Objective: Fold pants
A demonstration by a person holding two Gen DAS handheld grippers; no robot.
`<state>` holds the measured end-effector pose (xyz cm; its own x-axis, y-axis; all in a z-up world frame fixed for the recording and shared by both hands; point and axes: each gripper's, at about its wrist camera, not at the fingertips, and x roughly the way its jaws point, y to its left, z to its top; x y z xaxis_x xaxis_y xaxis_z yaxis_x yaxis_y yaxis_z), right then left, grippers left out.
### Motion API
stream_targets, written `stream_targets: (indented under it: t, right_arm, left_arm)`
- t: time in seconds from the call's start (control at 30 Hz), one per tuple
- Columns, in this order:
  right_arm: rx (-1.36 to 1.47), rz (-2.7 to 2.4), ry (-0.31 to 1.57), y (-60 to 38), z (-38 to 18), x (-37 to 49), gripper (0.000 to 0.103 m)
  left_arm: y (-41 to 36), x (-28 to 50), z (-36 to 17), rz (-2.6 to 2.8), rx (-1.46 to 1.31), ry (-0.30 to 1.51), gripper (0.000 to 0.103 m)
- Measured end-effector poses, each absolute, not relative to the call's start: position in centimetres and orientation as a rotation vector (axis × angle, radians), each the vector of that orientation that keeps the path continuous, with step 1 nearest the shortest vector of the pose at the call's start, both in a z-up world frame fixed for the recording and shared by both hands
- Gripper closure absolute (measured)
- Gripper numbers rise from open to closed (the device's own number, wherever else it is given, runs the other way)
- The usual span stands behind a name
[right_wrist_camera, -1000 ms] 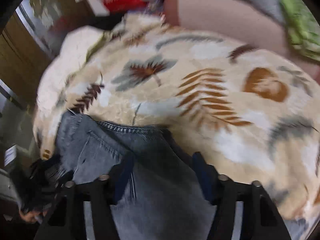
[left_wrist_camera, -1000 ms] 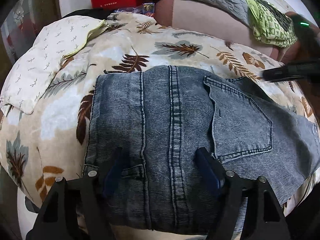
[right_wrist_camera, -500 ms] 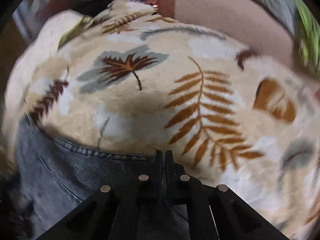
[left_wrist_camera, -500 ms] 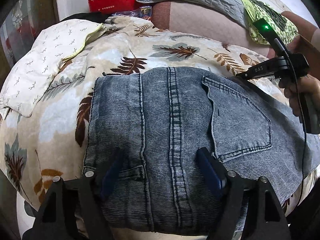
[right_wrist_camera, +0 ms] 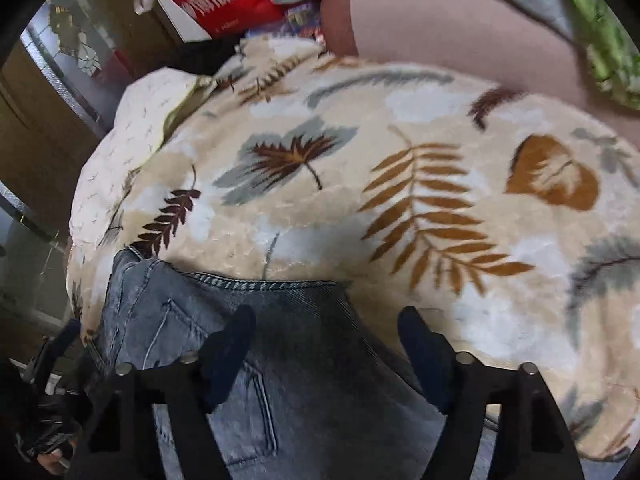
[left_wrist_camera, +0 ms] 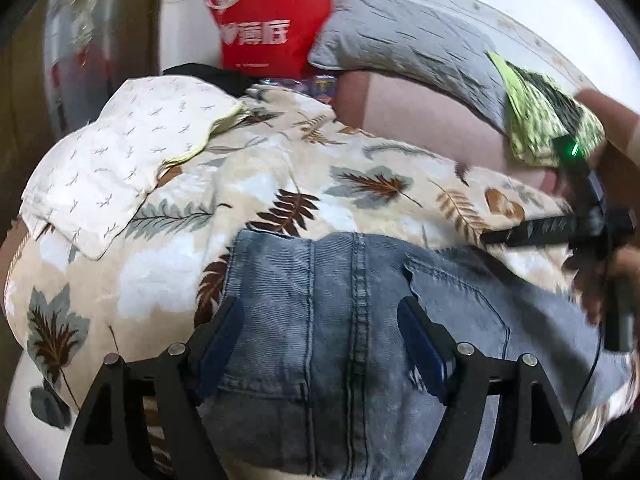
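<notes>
The blue-grey jeans (left_wrist_camera: 360,320) lie folded on a leaf-print blanket (left_wrist_camera: 248,184), seat side up with a back pocket (left_wrist_camera: 460,304) showing. My left gripper (left_wrist_camera: 320,312) is open and empty, hovering over the near part of the jeans. My right gripper (right_wrist_camera: 326,320) is open and empty over the jeans' far right edge (right_wrist_camera: 280,284). The right gripper also shows in the left wrist view (left_wrist_camera: 560,224) at the far right, held by a hand. The jeans also show in the right wrist view (right_wrist_camera: 248,360).
A white patterned pillow (left_wrist_camera: 120,160) lies at the left of the blanket. A red bag (left_wrist_camera: 272,24), a grey quilted cushion (left_wrist_camera: 408,40) and a green patterned cloth (left_wrist_camera: 540,116) sit at the back. A pinkish mattress edge (left_wrist_camera: 420,112) runs behind the blanket.
My right gripper was shut at the jeans' edge half a second ago and is now open and lifted back. My left gripper has drawn back and up; it stays open.
</notes>
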<state>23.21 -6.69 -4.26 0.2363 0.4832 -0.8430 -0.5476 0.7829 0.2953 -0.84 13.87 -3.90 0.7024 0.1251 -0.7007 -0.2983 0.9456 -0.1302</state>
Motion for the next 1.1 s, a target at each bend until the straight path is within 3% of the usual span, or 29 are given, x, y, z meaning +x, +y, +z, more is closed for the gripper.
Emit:
stream_targets:
  t: [0.03, 0.07, 0.1, 0.2, 0.33, 0.47, 0.6, 0.73, 0.83, 0.9, 0.93, 0.97, 1.03, 1.1]
  right_arm:
    - [-0.087, 0.712, 1.164, -5.8, -5.3, 23.7, 0.032]
    - [-0.116, 0.706, 1.198, -5.1, -6.4, 24.0, 0.045]
    - [-0.133, 0.717, 1.235, -4.5, -7.3, 24.3, 0.073]
    - [-0.260, 0.752, 1.183, -2.9, -6.7, 22.9, 0.098]
    - [-0.318, 0.705, 1.102, -2.6, -5.8, 23.0, 0.098]
    - [-0.300, 0.655, 1.099, -2.0, -8.3, 23.7, 0.097]
    - [-0.109, 0.652, 1.116, -4.6, -7.1, 24.7, 0.080]
    - [0.077, 0.614, 1.040, -9.7, -3.6, 21.7, 0.076]
    - [0.202, 0.646, 1.042, -13.4, -3.0, 17.2, 0.063]
    - [0.280, 0.647, 1.036, -15.9, -3.7, 14.8, 0.030]
    - [0.299, 0.607, 1.048, -17.2, -5.2, 14.1, 0.024]
    - [0.303, 0.577, 1.075, -17.6, -6.3, 14.0, 0.021]
    - [0.383, 0.540, 1.194, -19.5, -10.2, 14.4, 0.026]
    - [0.491, 0.546, 1.129, -21.6, -9.1, 13.4, 0.030]
  left_arm:
    - [13.9, -0.1, -4.9, 0.250, -0.223, 0.814, 0.020]
    - [13.9, 0.9, -7.2, 0.275, -0.186, 0.933, 0.020]
    - [14.0, 1.1, -8.7, 0.278, -0.189, 0.990, 0.020]
    - [13.5, 0.5, -8.5, 0.286, -0.147, 0.952, 0.019]
    - [13.9, 0.2, -8.4, 0.275, -0.168, 0.954, 0.019]
    - [13.8, 0.4, -8.6, 0.276, -0.152, 0.949, 0.018]
    - [13.7, 0.5, -8.8, 0.277, -0.156, 0.945, 0.018]
    - [13.7, 0.5, -8.7, 0.278, -0.160, 0.945, 0.018]
    - [13.7, 0.4, -8.7, 0.282, -0.155, 0.942, 0.018]
    - [13.6, 0.4, -8.7, 0.292, -0.153, 0.941, 0.017]
    - [13.6, 0.4, -8.7, 0.298, -0.151, 0.941, 0.017]
    - [13.4, 0.5, -8.7, 0.307, -0.148, 0.941, 0.017]
    - [13.2, 0.4, -8.2, 0.323, -0.137, 0.944, 0.017]
    - [12.9, -0.1, -7.0, 0.329, -0.138, 0.927, 0.017]
